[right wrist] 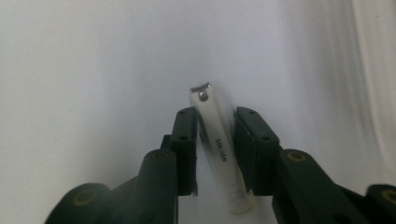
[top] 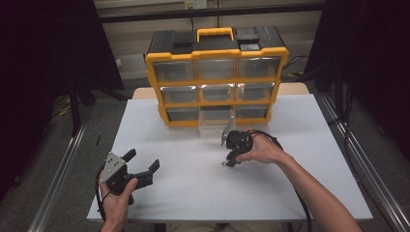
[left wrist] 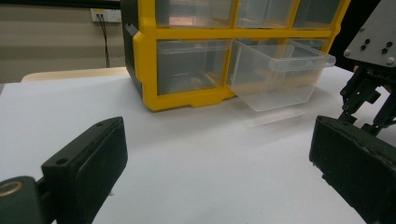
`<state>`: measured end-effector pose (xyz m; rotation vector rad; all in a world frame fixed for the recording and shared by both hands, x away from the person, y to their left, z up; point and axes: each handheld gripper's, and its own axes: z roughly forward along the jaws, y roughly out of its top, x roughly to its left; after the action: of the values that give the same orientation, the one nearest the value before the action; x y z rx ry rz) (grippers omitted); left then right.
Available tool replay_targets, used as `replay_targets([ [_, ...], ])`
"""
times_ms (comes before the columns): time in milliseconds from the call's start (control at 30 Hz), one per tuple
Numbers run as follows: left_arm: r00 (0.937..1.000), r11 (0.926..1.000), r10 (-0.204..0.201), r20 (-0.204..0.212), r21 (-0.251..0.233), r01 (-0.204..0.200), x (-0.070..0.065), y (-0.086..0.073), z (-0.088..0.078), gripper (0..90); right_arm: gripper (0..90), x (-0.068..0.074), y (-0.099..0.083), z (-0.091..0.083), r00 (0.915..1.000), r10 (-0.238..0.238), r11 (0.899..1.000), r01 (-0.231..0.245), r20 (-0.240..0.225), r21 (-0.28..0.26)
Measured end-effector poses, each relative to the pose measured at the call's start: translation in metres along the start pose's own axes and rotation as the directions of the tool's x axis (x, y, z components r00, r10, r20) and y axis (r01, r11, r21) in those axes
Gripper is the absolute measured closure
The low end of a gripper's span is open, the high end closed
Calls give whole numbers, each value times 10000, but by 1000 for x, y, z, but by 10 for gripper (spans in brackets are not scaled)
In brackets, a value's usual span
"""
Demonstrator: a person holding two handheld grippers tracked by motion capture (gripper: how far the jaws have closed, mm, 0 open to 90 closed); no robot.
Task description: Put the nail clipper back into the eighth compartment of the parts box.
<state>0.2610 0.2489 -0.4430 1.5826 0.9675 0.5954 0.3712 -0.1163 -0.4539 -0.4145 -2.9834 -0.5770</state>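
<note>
Nail clipper (right wrist: 215,144) flat on white table (top: 193,193), between right gripper (right wrist: 215,140) jaws, nearly closed on it. Judged light, rigid, slick metal; grip across mid-body flanks. Left gripper (top: 142,166) spread, idle.

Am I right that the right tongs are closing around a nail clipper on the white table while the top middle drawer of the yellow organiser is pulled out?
Nearly: it is the bottom middle drawer that is pulled out, as the high view shows. The right tongs do bracket the nail clipper on the white table, before the yellow organiser.
</note>
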Motion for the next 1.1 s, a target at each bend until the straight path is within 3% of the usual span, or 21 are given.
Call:
replay_targets([
  [67,9999,9999,102,-41,39,-102,0,0,0,43,748,1,0,-1,9992,400,9991,-400,-18,167],
  [100,10000,10000,76,-6,30,-76,0,0,0,43,757,-2,0,0,10000,38,10000,-38,65,42],
  [133,10000,10000,82,10,27,-82,0,0,0,43,761,0,0,-1,9996,268,9996,-268,57,85],
  [300,10000,10000,93,-20,26,-93,0,0,0,43,770,-1,2,0,9999,64,9999,-66,151,112],
  [333,10000,10000,95,-11,17,-95,0,0,0,43,776,1,2,0,9994,343,9991,-346,104,251],
  [567,9999,9999,108,-35,12,-108,0,0,0,43,781,1,2,0,9995,216,9996,-220,236,168],
  [700,9999,9999,133,-89,22,-133,0,0,-1,43,781,1,2,-1,9990,394,9991,-397,198,143],
  [1033,9998,9998,202,-59,-42,-203,-1,1,-2,43,781,2,-1,-8,9984,487,9983,-477,293,-333],
  [1100,9998,9997,214,-40,-75,-214,-1,1,-2,43,782,4,-3,-11,9967,750,9961,-734,317,-483],
])
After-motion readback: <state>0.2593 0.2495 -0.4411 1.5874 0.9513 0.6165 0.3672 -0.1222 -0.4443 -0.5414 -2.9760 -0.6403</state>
